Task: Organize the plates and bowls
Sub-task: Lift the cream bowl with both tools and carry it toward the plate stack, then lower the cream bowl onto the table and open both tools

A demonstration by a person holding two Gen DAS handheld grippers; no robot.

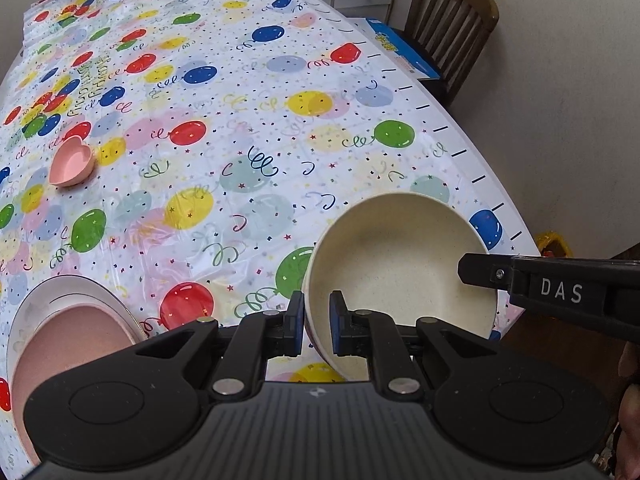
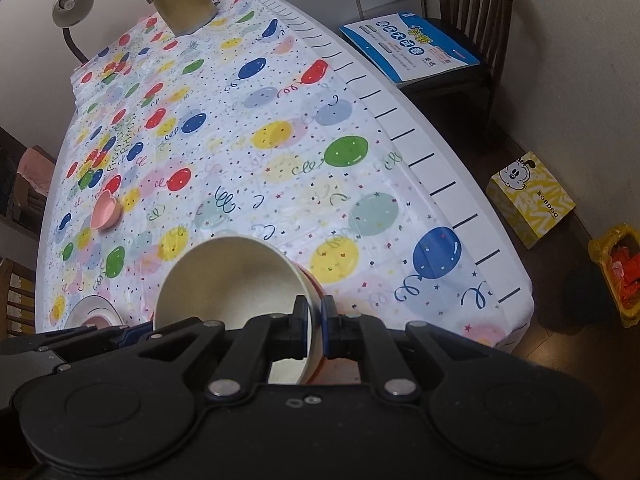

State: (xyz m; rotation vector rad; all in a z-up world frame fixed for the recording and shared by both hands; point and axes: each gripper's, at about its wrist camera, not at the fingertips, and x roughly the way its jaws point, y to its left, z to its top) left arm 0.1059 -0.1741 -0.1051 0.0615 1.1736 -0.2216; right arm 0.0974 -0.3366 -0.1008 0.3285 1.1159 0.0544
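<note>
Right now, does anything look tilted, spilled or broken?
The cream bowl is tipped, its rim pinched by both the left claw and the right claw. Nothing looks spilled or broken.

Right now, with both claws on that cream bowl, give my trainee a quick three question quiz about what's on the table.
1. True or false: both claws grip the rim of the cream bowl.
2. Which shape is the small pink dish far out on the balloon tablecloth? A) round B) heart C) square
3. Fill in: near the left claw, a pink plate sits on a larger ______ plate.

Key:
1. True: the left claw pinches one side, the right claw the other, and the bowl is tilted.
2. B
3. white
</note>
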